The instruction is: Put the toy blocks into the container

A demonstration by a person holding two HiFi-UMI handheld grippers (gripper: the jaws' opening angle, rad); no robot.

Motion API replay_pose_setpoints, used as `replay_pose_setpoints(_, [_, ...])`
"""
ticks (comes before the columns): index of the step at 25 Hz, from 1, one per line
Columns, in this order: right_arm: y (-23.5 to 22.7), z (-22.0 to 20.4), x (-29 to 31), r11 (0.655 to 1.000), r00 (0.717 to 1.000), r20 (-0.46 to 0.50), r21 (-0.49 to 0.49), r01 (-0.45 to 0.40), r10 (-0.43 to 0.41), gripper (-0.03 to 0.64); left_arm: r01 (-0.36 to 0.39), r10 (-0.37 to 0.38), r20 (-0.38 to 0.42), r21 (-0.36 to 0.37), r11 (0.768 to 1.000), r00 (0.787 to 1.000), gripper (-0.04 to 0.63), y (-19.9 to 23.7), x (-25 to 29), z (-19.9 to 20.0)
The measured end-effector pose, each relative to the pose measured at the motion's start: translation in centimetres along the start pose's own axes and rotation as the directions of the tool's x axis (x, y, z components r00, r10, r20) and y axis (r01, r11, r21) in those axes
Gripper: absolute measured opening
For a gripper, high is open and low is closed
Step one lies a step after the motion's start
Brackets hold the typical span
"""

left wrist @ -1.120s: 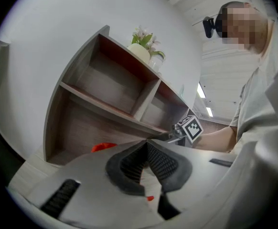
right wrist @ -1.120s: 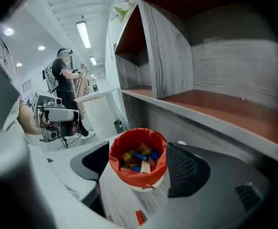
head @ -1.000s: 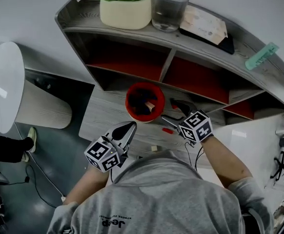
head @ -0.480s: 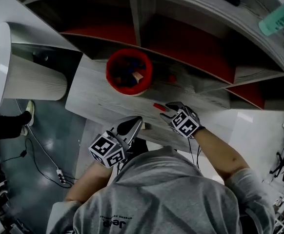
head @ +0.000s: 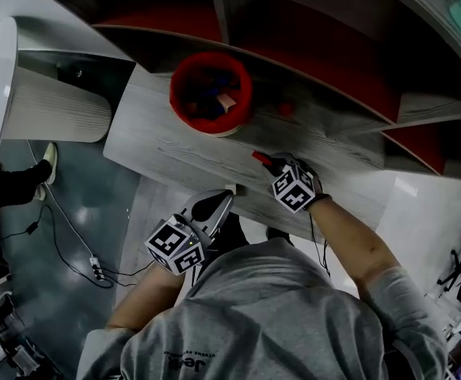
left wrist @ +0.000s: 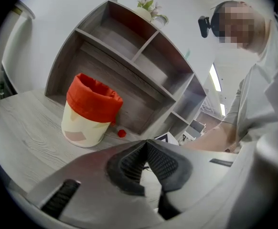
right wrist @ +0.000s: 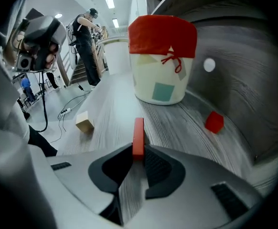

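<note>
Room: a grey wood-grain desk [head: 175,153] sits under a curved shelf unit [head: 333,77] with red-backed compartments. Beyond the desk's 9 o'clock edge lies dark floor with a trailing cable [head: 72,240].

Right tongs [head: 270,163]: they are down at the desk, angled steeply. Their jaws have just been closing, and both pads now press on a flat red block [right wrist: 138,137], which stands on edge between the tips.

Flat red block: in the head view it juts from the right tongs' tips toward 10 o'clock, low over the desk. I cannot tell whether it touches the wood.

Left tongs [head: 226,198]: their own view [left wrist: 145,147] shows the pad tips meeting with nothing between them. They hang off the desk's near edge, at about 7 o'clock from the right tongs.

Tan block [head: 230,188]: a small pale cube lying on the desk close to the near edge. It is just beside the left tongs' tips and at 8 o'clock from the right tongs.

Red cube [head: 286,111]: it lies on the desk near the shelf unit's foot, at roughly 12 o'clock from the right tongs and well apart from them.

Container [head: 211,93]: a cream tub with a red liner folded over its rim, standing upright at 11 o'clock from the right tongs. Several blocks lie inside it.

White ribbed drum [head: 24,105]: it stands at 9 o'clock, past the desk's end.
</note>
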State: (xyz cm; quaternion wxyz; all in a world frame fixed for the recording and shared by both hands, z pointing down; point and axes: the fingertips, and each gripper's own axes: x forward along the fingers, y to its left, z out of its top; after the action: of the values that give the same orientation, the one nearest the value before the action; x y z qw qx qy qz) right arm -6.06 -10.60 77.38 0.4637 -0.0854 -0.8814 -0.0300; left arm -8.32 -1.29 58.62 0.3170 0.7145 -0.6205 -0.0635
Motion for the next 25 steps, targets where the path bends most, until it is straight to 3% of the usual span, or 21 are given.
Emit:
replay_pose_setpoints(6, [0.5,3.3,-4.5,0.997,0.996,0.092,0.068,-0.023,0.017,0.072,0.014,-0.014,0.035,0.01,1.0,0.999,0.012,0.4,-0.5,1.9])
replay_pose_setpoints(15, [-1.6,18.1,-14.2,0.999,0.954,0.295,0.039,0.034,-0.044,0.072,0.054,-0.069,0.144,0.107,0.993,0.987,0.012,2.8,-3.5,12.8])
replay_pose_setpoints(20, [-3.1,24.9,-14.7,0.996,0.957,0.279,0.016,0.084,-0.086,0.074,0.071,-0.097,0.161,0.163,0.984,0.982,0.012,4.9,-5.3,18.2])
replay_pose_setpoints(25, [-4.7,28.0,-12.8,0.992,0.967,0.225,0.006,0.124,-0.122,0.074,0.081,-0.118,0.166,0.211,0.974,0.979,0.012,6.3,-6.5,21.4])
